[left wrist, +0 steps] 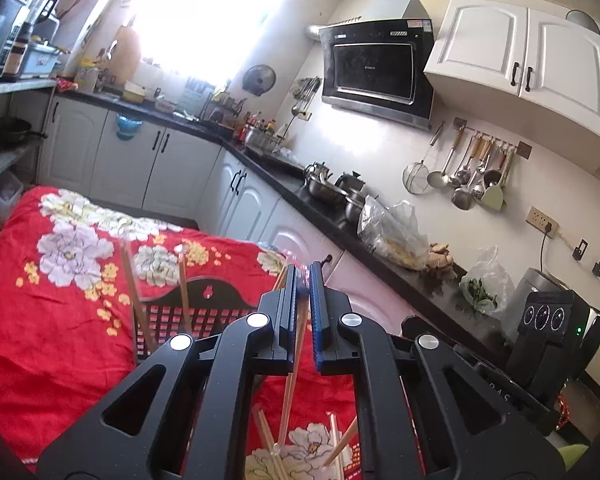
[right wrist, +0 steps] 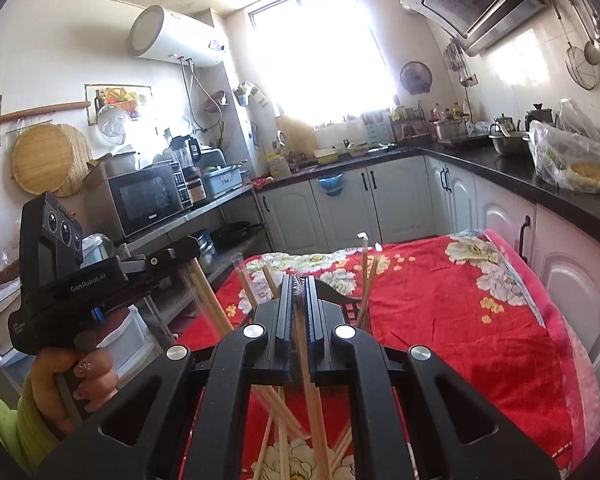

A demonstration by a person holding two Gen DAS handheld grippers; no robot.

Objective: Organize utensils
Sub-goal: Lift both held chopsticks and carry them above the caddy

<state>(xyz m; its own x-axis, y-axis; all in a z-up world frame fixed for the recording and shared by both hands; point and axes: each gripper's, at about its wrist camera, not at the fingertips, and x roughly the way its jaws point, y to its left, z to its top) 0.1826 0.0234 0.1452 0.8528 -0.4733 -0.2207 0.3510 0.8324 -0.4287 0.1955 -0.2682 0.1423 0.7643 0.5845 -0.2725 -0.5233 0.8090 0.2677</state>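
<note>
— What have you got in the left tool (left wrist: 303, 280) right now?

— My left tool is clenched on one wrapped chopstick (left wrist: 294, 364). It runs between the two narrow fingers and hangs down below them, tilted, over the red flowered cloth (left wrist: 60, 320) on the worktop.

— And the right?

— Same story: my right tool (right wrist: 299, 286) is clamped on a wooden chopstick (right wrist: 312, 392), clear wrapper showing at the fingertips. The stick passes between the fingers and slopes down toward me.

— Where is the rest of the lot?

— Loose chopsticks (right wrist: 278, 412) lie crossed in a heap on the cloth just under the right tool. More stand upright in the black lattice basket (left wrist: 204, 312) ahead of the left tool, leaning against its rim. From the right view the basket (right wrist: 350, 306) sits just behind the fingers, with a few sticks poking up.

— Can you see your other hand?

— Yes, in the right view my left hand (right wrist: 88, 376) grips the black handle at the left edge, raised above the cloth.
</note>
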